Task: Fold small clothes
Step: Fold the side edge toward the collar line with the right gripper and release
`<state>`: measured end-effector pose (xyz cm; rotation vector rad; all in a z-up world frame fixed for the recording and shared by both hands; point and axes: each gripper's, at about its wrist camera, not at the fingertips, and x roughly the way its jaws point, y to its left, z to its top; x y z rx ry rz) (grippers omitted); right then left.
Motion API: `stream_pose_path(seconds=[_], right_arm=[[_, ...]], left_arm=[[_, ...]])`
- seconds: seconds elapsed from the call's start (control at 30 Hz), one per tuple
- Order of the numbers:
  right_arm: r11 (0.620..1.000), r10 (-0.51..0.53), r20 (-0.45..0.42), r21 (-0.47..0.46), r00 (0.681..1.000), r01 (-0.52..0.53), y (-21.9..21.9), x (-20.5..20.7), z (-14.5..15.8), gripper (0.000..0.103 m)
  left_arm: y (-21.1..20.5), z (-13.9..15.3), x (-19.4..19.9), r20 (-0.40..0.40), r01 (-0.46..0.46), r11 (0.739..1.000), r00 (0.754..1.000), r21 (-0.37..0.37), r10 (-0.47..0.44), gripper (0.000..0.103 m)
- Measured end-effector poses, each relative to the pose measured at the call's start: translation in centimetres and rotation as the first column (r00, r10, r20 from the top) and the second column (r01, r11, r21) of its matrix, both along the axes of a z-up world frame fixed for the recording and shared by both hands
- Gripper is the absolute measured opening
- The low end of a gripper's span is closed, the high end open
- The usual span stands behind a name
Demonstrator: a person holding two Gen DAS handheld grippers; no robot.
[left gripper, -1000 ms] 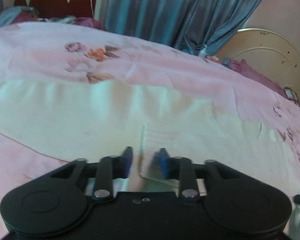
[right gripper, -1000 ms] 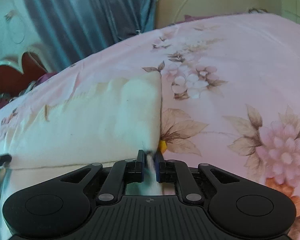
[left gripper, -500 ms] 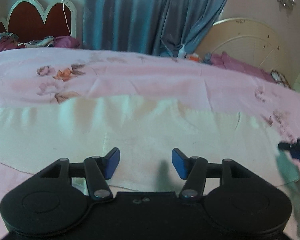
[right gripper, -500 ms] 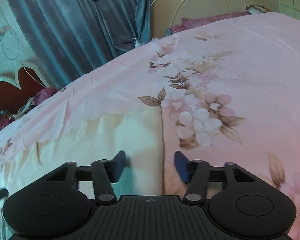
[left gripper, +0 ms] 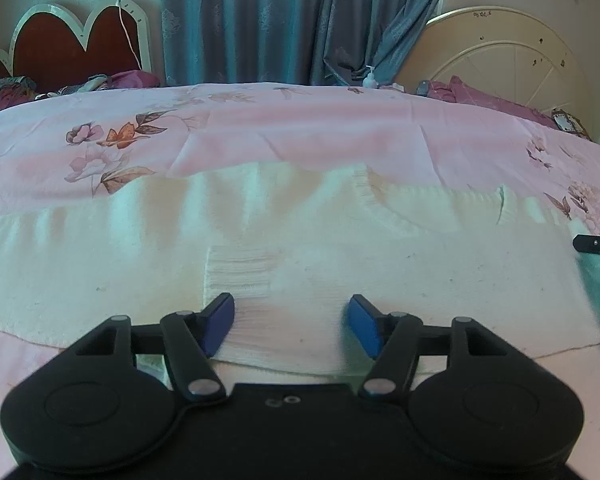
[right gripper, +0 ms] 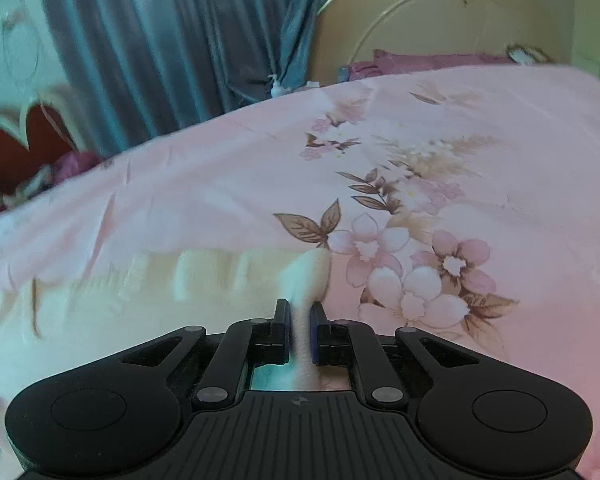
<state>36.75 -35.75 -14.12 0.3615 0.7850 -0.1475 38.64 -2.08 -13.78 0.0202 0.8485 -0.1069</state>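
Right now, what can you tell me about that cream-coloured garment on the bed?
The cream garment looks like soft ribbed knit, spread mostly flat across the pink floral bedspread, with ripples along its far edge. The left claw is open just above its near edge. The right claw is shut on its right-hand edge, lifting a small fold.

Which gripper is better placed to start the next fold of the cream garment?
Right. The right gripper is shut on the cream knitted garment, pinching its edge. The left gripper hangs open over the near hem, holding nothing.
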Motion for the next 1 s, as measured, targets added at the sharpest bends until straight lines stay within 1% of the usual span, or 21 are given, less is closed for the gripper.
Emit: stream_pose_path(seconds=[0.07, 0.13, 0.17, 0.2, 0.23, 0.27, 0.3, 0.47, 0.5, 0.53, 0.57, 0.6, 0.67, 0.73, 0.8, 0.87, 0.93, 0.97, 1.0], right_arm=[[0.999, -0.009, 0.007, -0.048, 1.000, 0.010, 0.7, -0.3, 0.6, 0.009], [1.000, 0.010, 0.025, -0.013, 1.000, -0.010, 0.7, -1.1, 1.4, 0.009], [1.000, 0.020, 0.027, -0.002, 0.999, -0.020, 0.8, -1.5, 1.6, 0.012], [0.999, 0.032, 0.026, 0.000, 0.999, -0.032, 0.9, -2.1, 1.8, 0.023], [0.999, 0.042, 0.021, 0.004, 0.999, -0.042, 1.0, -2.7, 1.9, 0.029], [0.999, 0.047, 0.013, 0.017, 0.999, -0.047, 1.0, -3.2, 1.8, 0.039], [0.998, 0.052, 0.005, 0.038, 0.999, -0.052, 1.0, -3.8, 1.8, 0.041], [0.995, 0.070, -0.040, 0.076, 0.997, -0.067, 1.5, -5.8, 0.9, 0.040], [0.995, 0.067, -0.040, 0.072, 0.997, -0.064, 1.7, -6.1, 0.8, 0.037], [0.995, 0.070, -0.042, 0.071, 0.997, -0.066, 1.8, -6.4, 0.9, 0.030], [0.993, 0.077, -0.044, 0.090, 0.996, -0.073, 1.9, -6.6, 1.1, 0.013], [0.991, 0.083, -0.044, 0.107, 0.996, -0.078, 2.0, -6.8, 1.3, 0.009], [0.994, 0.096, -0.049, 0.056, 0.994, -0.093, 2.5, -7.1, 1.5, 0.008], [0.997, 0.069, -0.062, -0.021, 0.996, -0.070, 2.5, -7.3, 1.0, 0.008], [0.999, 0.052, -0.067, 0.003, 0.996, -0.052, 2.1, -7.1, 0.8, 0.008], [0.997, 0.065, -0.079, -0.038, 0.995, -0.068, 2.5, -7.0, 1.1, 0.009], [0.999, 0.025, -0.049, -0.042, 0.998, -0.027, 2.3, -7.7, 1.8, 0.009], [0.997, 0.010, -0.034, -0.073, 0.999, -0.013, 2.4, -8.1, 1.8, 0.009], [0.995, 0.019, -0.060, -0.093, 0.998, -0.024, 2.6, -8.1, 1.3, 0.009]], left_arm=[[0.0, -0.1, 0.2, -0.003, -0.001, 1.000, 1.000, 0.002, 0.001, 0.063], [0.0, -0.1, 0.2, -0.005, -0.003, 1.000, 1.000, -0.001, 0.003, 0.063], [0.0, -0.1, 0.2, -0.005, -0.004, 1.000, 1.000, -0.002, 0.004, 0.063], [0.0, -0.1, 0.2, -0.005, -0.003, 1.000, 1.000, -0.002, 0.003, 0.063], [0.0, -0.1, 0.2, -0.004, -0.003, 1.000, 1.000, -0.002, 0.003, 0.063], [0.0, 0.0, 0.2, -0.005, -0.005, 1.000, 1.000, -0.003, 0.004, 0.063], [0.0, 0.0, 0.2, -0.005, -0.004, 1.000, 1.000, -0.003, 0.004, 0.063], [0.0, -0.1, 0.2, -0.002, 0.003, 1.000, 1.000, 0.006, -0.003, 0.064], [0.0, -0.1, 0.2, -0.002, 0.004, 1.000, 1.000, 0.007, -0.004, 0.064], [0.0, -0.1, 0.2, -0.004, 0.004, 1.000, 1.000, 0.008, -0.003, 0.064], [0.0, 0.0, 0.2, -0.006, 0.002, 1.000, 1.000, 0.008, -0.002, 0.064], [0.0, 0.0, 0.2, -0.009, 0.000, 1.000, 1.000, 0.008, 0.000, 0.064], [-0.1, 0.2, 0.0, -0.012, -0.002, 1.000, 1.000, 0.006, 0.002, 0.064], [-0.1, 0.1, -0.1, -0.011, 0.005, 1.000, 1.000, 0.010, -0.004, 0.064], [-0.2, 0.0, -0.2, -0.010, 0.015, 1.000, 1.000, 0.023, -0.015, 0.065], [-0.4, -0.1, -0.2, -0.009, 0.021, 0.999, 1.000, 0.034, -0.020, 0.066], [-0.3, 0.2, -0.2, -0.025, 0.016, 0.999, 1.000, 0.030, -0.015, 0.067], [-0.2, 0.3, -0.2, -0.030, 0.012, 1.000, 0.999, 0.020, -0.011, 0.070], [-0.2, 0.3, -0.2, -0.035, 0.012, 1.000, 0.999, 0.012, -0.012, 0.071]])
